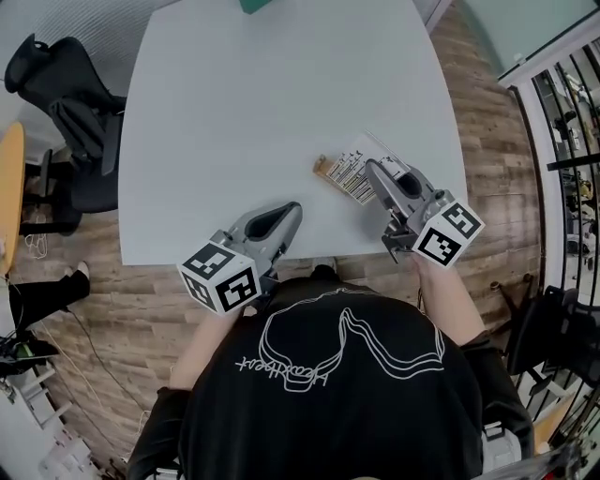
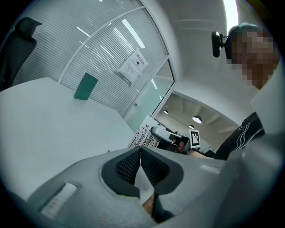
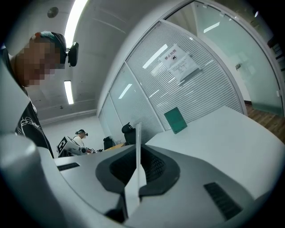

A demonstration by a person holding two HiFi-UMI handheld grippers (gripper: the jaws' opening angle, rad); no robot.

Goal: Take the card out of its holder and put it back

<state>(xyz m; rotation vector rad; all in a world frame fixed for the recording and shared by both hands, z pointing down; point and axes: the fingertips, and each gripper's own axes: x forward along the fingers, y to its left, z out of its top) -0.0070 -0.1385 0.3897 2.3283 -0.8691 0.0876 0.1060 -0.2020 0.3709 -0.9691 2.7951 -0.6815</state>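
Note:
A white printed card in its holder, with a brown tab at one end, hangs just over the white table near the front right. My right gripper is shut on its right end. The right gripper view has it edge-on as a thin white sheet clamped between the dark pads. My left gripper hovers over the table's front edge, left of the card and apart from it. Its jaws are shut with nothing sticking out. From there, the card and right gripper lie ahead.
A green flat thing stands at the table's far edge. A black office chair is off the left side. Wood floor surrounds the table, and metal racks stand to the right. Another person is far back in the room.

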